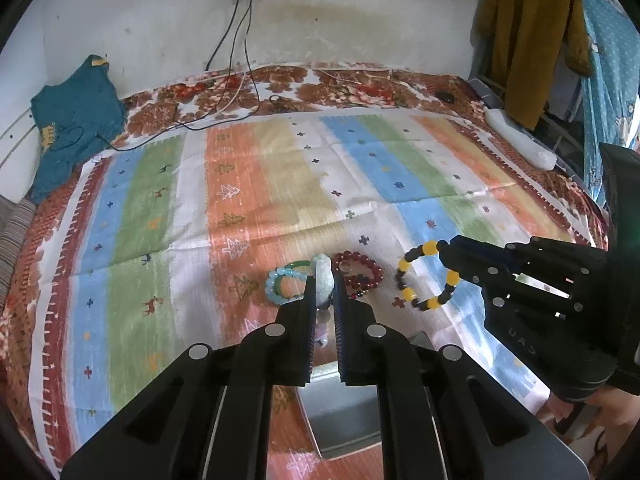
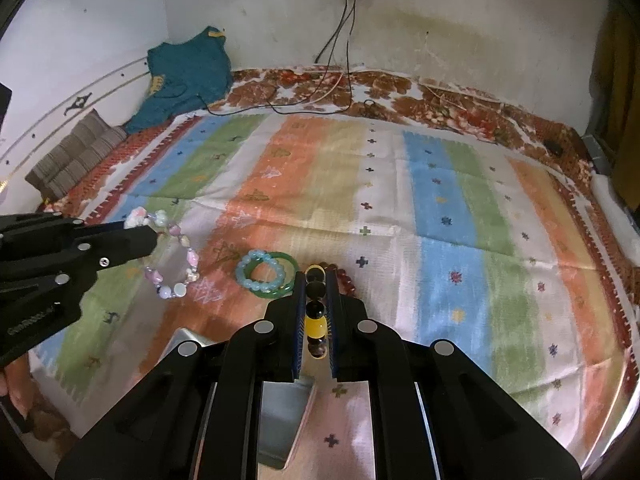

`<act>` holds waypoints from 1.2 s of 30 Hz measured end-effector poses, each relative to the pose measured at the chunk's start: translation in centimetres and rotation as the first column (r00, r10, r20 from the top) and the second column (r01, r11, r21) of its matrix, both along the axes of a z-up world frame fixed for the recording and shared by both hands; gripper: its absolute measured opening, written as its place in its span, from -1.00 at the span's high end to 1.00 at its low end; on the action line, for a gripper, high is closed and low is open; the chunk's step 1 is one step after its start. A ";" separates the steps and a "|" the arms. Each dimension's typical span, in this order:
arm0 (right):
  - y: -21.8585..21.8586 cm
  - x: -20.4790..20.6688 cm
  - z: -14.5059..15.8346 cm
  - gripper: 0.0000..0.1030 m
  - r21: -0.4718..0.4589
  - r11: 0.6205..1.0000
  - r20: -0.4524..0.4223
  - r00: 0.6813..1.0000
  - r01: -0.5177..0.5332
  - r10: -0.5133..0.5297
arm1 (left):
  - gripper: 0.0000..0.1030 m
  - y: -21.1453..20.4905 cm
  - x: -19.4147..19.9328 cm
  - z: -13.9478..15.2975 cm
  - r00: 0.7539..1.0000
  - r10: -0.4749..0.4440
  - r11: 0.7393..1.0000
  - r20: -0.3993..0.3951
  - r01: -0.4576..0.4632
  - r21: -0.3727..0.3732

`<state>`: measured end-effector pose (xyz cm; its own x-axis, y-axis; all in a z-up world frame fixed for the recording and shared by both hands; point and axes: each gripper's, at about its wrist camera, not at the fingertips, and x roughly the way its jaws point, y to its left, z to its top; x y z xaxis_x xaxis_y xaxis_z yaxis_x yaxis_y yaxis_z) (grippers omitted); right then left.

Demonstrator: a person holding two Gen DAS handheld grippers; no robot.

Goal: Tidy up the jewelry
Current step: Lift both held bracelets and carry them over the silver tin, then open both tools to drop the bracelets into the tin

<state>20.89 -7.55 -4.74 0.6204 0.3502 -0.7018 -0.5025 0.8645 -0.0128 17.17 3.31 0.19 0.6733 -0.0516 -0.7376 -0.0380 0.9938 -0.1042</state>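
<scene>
My left gripper (image 1: 322, 282) is shut on a pastel pink-and-white bead bracelet (image 1: 323, 280), which hangs from it above the cloth in the right wrist view (image 2: 176, 256). My right gripper (image 2: 316, 280) is shut on a yellow-and-black bead bracelet (image 2: 317, 320), seen dangling in the left wrist view (image 1: 426, 276). A light blue bead bracelet (image 2: 260, 270) and a green bangle (image 2: 280, 276) lie together on the striped cloth (image 2: 440, 208). A dark red bead bracelet (image 1: 362, 274) lies beside them. A silver metal tin (image 1: 344, 412) sits below both grippers.
The cloth covers a bed with a floral sheet (image 1: 340, 88). A teal garment (image 1: 72, 120) lies at the back left. Black cables (image 1: 236, 60) hang from a wall socket. A white power strip (image 1: 520, 138) lies at the right edge.
</scene>
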 end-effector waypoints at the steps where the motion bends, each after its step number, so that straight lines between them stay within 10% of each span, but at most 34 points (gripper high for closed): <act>1: -0.1 -0.3 0.1 0.80 0.001 1.000 0.004 1.000 -0.001 0.001 | 0.85 -0.1 -0.2 0.1 1.000 -0.001 1.000 0.003 0.001 0.002; 36: -0.5 -6.8 0.4 0.79 0.016 0.998 0.008 0.998 -0.067 0.067 | 0.84 -1.7 -6.5 0.0 1.000 -0.003 1.000 0.027 0.003 -0.015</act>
<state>14.12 -8.10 -4.29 0.6003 0.4023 -0.6912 -0.5591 0.8291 -0.0030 10.70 1.63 0.20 0.6929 -0.0642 -0.7182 -0.0322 0.9923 -0.1198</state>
